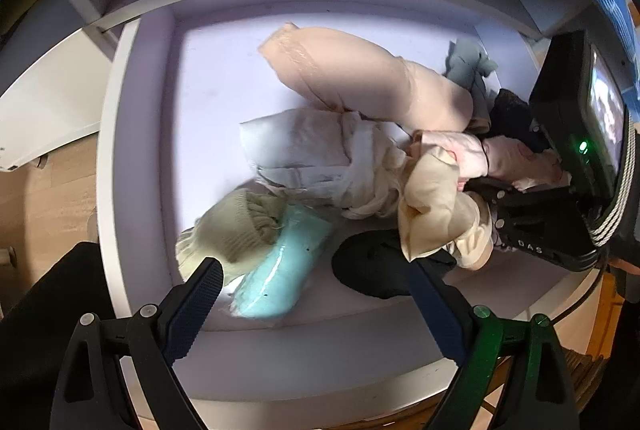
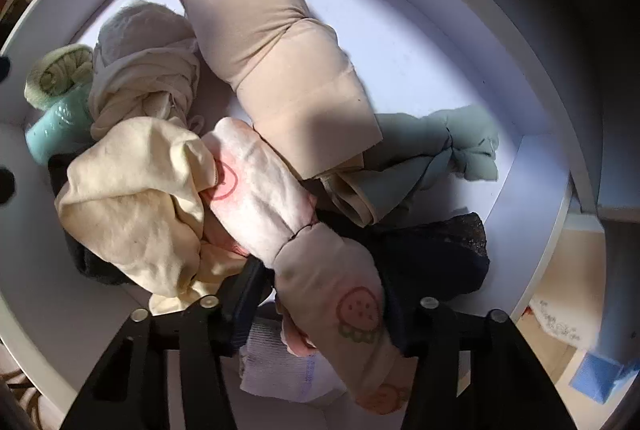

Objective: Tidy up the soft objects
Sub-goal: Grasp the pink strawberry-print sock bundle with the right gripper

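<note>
Right wrist view: my right gripper [image 2: 320, 304] is pinching the printed sock [image 2: 340, 282]; my left gripper [image 1: 316, 282] is hanging spread, empty. Beyond both, the drawer's [image 2: 400, 42] bundles are lying jumbled, mostly unsorted.

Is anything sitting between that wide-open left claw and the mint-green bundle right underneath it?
Nothing visible blocks it. The left gripper hangs open right above the mint-green bundle. An olive knitted roll lies against the bundle's side by one finger, and a black garment lies by the other.
</note>
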A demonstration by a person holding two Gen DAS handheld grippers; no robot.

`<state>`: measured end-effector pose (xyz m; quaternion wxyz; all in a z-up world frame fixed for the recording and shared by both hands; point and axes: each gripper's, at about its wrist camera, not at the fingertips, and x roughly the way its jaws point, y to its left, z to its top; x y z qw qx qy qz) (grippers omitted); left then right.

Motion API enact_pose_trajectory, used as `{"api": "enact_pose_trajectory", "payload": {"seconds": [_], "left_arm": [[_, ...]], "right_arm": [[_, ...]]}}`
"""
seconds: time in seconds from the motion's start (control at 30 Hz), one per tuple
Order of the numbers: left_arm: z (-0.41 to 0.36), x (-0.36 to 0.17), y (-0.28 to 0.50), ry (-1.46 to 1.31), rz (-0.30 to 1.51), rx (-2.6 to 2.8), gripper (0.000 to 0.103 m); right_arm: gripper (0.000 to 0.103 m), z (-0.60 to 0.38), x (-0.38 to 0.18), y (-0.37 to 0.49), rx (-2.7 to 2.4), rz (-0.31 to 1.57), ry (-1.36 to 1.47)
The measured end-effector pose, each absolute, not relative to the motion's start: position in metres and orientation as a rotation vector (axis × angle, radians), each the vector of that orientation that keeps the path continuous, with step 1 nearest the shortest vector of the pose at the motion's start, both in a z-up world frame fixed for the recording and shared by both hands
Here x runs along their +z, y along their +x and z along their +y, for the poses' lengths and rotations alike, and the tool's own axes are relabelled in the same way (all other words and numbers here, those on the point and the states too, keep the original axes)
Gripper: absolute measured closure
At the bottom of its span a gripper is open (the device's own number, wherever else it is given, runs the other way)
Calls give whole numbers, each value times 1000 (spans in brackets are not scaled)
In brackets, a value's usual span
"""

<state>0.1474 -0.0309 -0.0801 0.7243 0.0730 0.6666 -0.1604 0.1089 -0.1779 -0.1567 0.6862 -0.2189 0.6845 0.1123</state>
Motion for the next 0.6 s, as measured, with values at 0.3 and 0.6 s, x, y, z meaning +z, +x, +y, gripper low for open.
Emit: {"api": "enact_pose_trajectory", "payload": {"seconds": [0.3, 0.6], "left_arm": [[-63, -86, 146, 203, 1467, -413, 8], [-93, -98, 153, 200, 1470, -459, 9]], "right_arm": [[59, -228, -135, 107, 192, 1589, -42], [59, -277, -111, 87, 48, 1585, 323]]}}
